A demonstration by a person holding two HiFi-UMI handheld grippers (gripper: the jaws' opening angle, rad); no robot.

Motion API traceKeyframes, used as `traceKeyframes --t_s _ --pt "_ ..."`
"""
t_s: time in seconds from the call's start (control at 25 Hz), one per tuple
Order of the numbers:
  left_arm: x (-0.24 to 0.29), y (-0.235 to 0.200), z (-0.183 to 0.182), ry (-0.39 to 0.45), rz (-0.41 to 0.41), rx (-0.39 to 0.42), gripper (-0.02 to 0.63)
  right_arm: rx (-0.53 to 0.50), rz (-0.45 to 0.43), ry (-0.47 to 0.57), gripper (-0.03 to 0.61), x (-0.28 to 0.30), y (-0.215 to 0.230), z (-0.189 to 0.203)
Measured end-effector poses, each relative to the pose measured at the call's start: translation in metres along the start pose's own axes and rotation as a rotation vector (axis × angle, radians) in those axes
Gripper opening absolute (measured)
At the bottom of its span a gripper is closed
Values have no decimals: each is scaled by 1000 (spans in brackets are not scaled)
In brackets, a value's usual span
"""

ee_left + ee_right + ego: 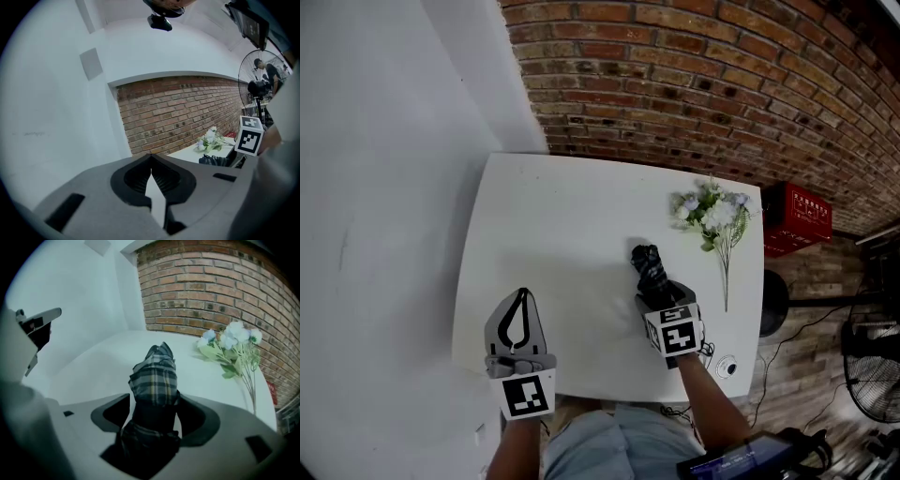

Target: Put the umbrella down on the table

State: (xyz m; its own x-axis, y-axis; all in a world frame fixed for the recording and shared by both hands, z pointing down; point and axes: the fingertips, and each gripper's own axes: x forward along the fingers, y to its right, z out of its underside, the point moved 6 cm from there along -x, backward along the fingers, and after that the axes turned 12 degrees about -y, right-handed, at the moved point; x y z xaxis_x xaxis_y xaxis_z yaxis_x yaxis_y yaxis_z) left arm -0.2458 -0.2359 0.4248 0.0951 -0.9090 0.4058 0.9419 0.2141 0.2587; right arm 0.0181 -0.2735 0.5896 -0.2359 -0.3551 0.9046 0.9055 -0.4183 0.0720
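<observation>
Straddling the folded plaid umbrella with the right gripper, with jaws spread wide and dark gaps showing on both sides of the fabric, so gripping nothing at this moment. Pointing steeply down at the white table, most likely to let the bundle settle onto the top instead of dropping it. Leaving the umbrella lying right of the table's centre and toward the near edge, with its free end aiming far toward the brick wall and well clear of the bunch of flowers at the far right. Holding the left gripper pinched closed and empty above the near left edge, probably parked aside because one hand is enough here. Hiding the umbrella's near end under the right gripper's body, so not showing whether that end is fully down. Struggling to identify a small round white object at the near right corner.
</observation>
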Motion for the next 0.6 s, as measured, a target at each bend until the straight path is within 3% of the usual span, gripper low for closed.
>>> traceKeyframes --t_s 0.36,0.6 --pt "-19 3 -9 37 -3 -11 9 24 -5 109 334 -34 0 -12" --pt "-43 10 -36 110 6 -56 9 43 -43 328 288 -103 -9 -33"
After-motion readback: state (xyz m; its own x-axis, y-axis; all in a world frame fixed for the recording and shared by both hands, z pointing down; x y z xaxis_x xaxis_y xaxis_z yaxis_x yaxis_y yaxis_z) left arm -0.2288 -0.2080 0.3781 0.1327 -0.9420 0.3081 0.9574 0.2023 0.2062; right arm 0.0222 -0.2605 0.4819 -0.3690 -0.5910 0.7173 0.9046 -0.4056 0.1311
